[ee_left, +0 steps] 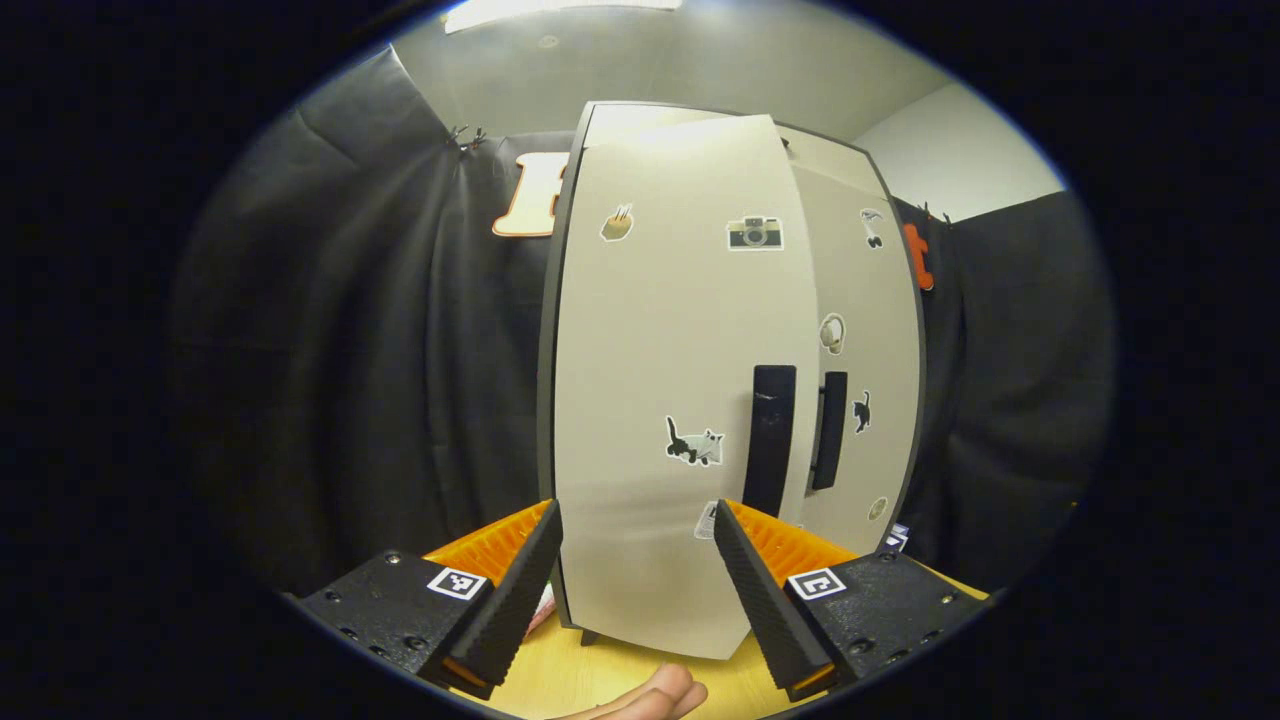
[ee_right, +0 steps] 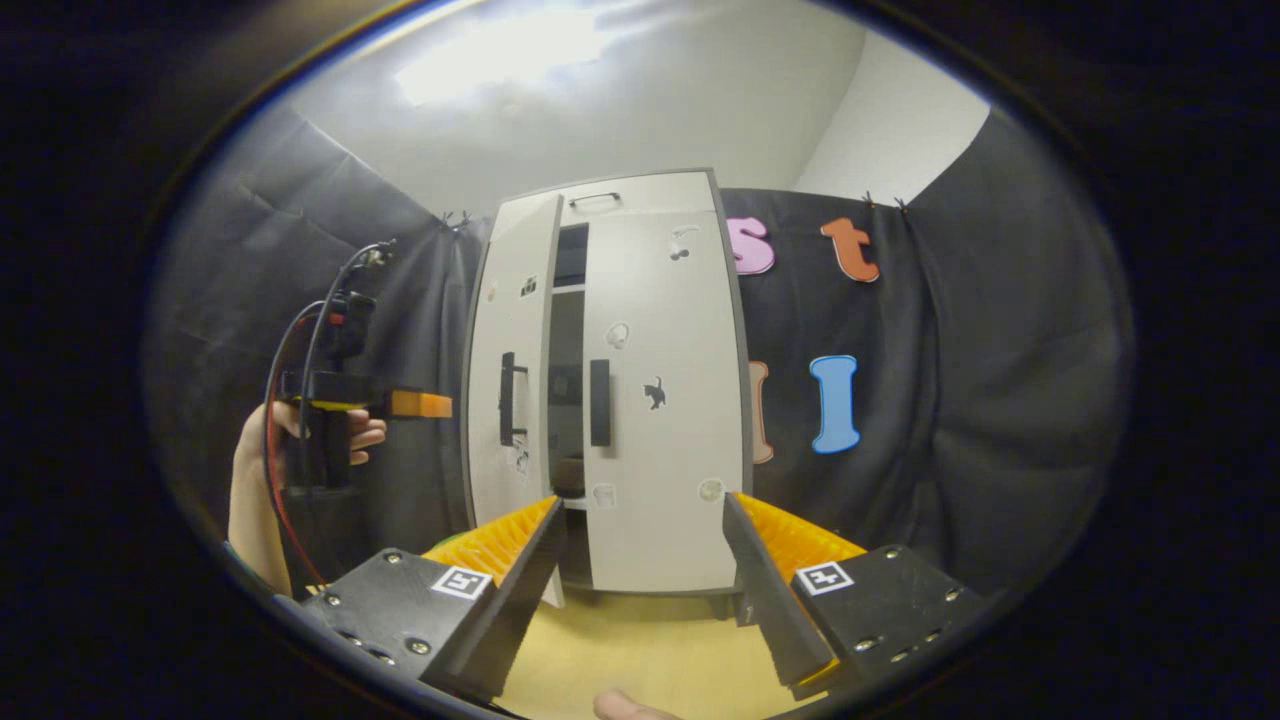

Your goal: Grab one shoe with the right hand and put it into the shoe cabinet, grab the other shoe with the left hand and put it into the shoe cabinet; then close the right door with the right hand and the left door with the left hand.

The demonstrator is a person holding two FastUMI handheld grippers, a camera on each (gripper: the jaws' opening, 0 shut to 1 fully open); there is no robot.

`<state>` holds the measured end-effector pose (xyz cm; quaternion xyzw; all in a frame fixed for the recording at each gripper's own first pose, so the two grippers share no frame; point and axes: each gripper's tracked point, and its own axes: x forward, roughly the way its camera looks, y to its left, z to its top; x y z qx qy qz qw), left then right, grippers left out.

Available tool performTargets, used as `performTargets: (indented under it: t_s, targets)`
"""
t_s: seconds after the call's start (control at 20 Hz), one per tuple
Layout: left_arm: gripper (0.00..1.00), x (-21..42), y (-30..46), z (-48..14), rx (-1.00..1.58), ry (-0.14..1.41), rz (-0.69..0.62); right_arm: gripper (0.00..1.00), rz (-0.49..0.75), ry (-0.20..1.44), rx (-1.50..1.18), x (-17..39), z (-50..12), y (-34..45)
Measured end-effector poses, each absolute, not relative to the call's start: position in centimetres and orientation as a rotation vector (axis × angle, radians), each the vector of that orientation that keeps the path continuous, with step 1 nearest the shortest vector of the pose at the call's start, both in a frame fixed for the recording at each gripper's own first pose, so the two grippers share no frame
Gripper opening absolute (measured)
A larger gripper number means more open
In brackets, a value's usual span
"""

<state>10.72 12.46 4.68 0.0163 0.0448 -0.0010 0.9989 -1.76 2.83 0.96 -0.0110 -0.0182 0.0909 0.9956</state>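
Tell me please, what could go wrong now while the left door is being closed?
1. The left door is ajar, and the left tongs sit open in front of its panel, not on its handle. A push off-centre may slide along the smooth panel.
2. The right door looks closed, so a hard swing could knock the two edges together at the gap.
3. The cabinet stands on a wooden table; a strong push might shift it.

Shoe cabinet (ee_right: 610, 400) interior mostly hidden behind the right door (ee_right: 665, 400) and the left door (ee_right: 505, 390), seen just through a dark gap; contents there too dark to tell. Stickers too small to identify. Worktop (ee_right: 650, 650) cut off below.
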Motion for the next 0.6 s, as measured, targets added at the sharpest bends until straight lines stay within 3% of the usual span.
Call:
performTargets:
  t_s: [0.1,0.6]
  targets:
    - [0.92,9.9,12.4,4.2,0.053,0.089,0.025,0.92,0.169,-0.031,-0.027,-1.5,1.0,2.5]
    - [0.94,5.9,11.2,1.1,0.039,0.073,-0.008,0.93,0.139,-0.008,-0.06,-0.7,0.8,3.9]
